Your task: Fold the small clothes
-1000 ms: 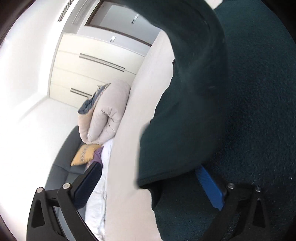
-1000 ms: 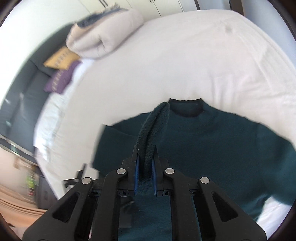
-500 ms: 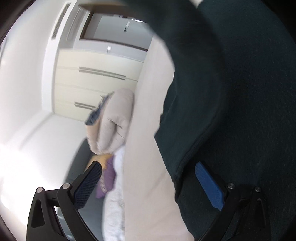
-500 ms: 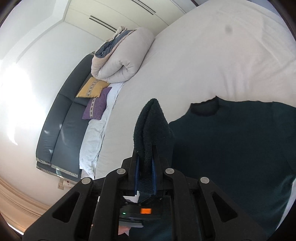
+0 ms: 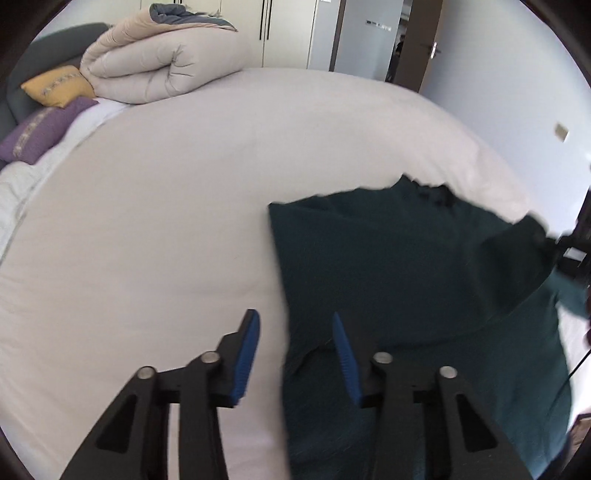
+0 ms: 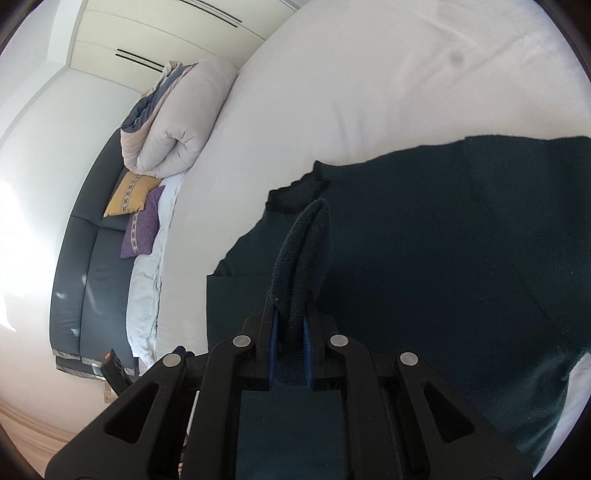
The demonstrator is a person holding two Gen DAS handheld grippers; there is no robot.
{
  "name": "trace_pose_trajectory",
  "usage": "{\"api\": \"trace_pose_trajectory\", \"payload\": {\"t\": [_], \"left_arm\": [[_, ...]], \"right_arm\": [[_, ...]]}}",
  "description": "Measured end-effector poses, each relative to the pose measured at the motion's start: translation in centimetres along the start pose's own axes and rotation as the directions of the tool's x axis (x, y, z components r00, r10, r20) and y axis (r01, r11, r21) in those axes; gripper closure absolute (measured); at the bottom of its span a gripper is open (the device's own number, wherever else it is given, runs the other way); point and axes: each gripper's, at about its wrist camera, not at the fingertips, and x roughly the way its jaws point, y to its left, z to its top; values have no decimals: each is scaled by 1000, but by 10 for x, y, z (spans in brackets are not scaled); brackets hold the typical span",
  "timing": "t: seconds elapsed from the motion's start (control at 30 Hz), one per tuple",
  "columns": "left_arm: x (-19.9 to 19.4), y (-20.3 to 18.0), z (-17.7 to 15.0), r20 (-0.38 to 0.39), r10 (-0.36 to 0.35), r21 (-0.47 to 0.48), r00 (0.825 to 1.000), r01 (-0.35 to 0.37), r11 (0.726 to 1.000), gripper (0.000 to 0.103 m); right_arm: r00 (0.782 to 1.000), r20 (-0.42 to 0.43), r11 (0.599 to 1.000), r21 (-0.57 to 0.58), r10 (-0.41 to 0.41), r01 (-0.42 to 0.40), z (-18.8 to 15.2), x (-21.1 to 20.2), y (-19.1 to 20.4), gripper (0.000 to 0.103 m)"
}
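Angled down over the bed (image 5: pixel 166 221), the left gripper (image 5: pixel 295 354) closes empty jaws beside the dark green sweater (image 5: pixel 406 277); the right gripper (image 6: pixel 291 343) pinches a fold of its fabric.

A wide white bed (image 5: pixel 184 206) fills the room. A rolled beige duvet (image 5: pixel 159 66) sits by a yellow cushion (image 5: pixel 55 86) and purple cushion (image 5: pixel 35 131) against a dark headboard (image 6: pixel 92 266). Cream wardrobes (image 5: pixel 288 33) and an open door (image 5: pixel 428 40) stand behind.

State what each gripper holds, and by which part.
Right gripper: shut on a doubled fold of the dark green knitted sweater. Left gripper: jaws closing, gripping nothing yet.
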Motion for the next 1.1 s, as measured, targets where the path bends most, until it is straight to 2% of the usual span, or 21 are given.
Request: {"api": "trace_pose_trajectory", "payload": {"t": [0.07, 0.13, 0.17, 0.33, 0.6, 0.73, 0.9, 0.97, 1.1], "left_arm": [[9, -18, 7, 10, -12, 30, 1000, 11, 999, 66], [24, -31, 14, -13, -32, 35, 999, 33, 999, 77], [35, -36, 16, -32, -42, 30, 999, 43, 999, 79], [79, -38, 14, -87, -15, 12, 996, 16, 1000, 80], [76, -33, 1, -32, -21, 16, 999, 22, 1000, 81], [74, -21, -4, -8, -62, -41, 998, 61, 997, 81], [69, -13, -6, 23, -82, -80, 996, 83, 993, 83], [70, -12, -7, 33, -79, -88, 996, 82, 993, 84], [70, -19, -10, 45, -51, -62, 998, 53, 997, 84]], "right_arm": [[1000, -4, 1000, 23, -7, 7, 3, 12, -21, 93], [1000, -1, 999, 33, -22, 22, 7, 21, -41, 93], [1000, 1, 999, 37, -29, 29, 10, 26, -49, 93], [998, 16, 998, 24, -65, 64, 20, 32, -71, 93], [992, 20, 992, -18, -127, 127, 20, 47, -80, 93], [983, 72, 978, -110, -171, 179, 24, 49, -54, 93], [978, 186, 962, -237, -92, 135, 33, 22, -2, 93], [979, 183, 964, -228, -92, 134, 35, 22, -5, 93], [977, 90, 975, -86, -195, 203, 35, 55, -57, 93]]}}
